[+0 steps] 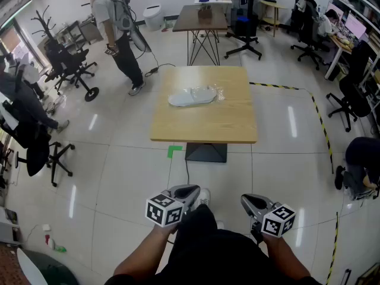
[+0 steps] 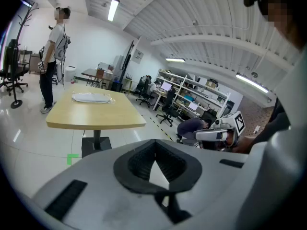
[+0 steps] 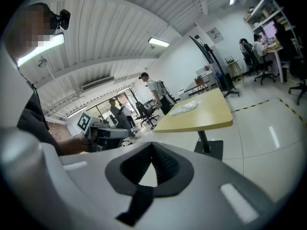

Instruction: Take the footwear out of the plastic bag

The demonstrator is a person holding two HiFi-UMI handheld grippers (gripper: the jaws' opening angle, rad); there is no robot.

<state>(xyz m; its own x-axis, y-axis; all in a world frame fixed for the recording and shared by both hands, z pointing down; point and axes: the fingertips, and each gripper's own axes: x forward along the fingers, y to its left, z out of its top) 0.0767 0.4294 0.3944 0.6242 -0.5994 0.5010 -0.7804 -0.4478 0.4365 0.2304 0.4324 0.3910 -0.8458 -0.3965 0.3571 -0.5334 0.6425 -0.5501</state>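
Left gripper point(image 1: 189, 192) and right gripper point(image 1: 252, 202), jaws together and empty, hang low, seemingly before any approach; plastic bag point(image 1: 193, 96) holding footwear point(image 1: 189, 98) lies toward the table's point(image 1: 202, 129) far edge.

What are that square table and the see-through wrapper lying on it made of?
The square light-tan tabletop looks like wood or wood-look laminate, with a matt finish and rounded corners. Its base seems to be dark metal. The clear bag looks like thin glossy plastic: it crinkles, glints under the lights, and shows the pale footwear inside.
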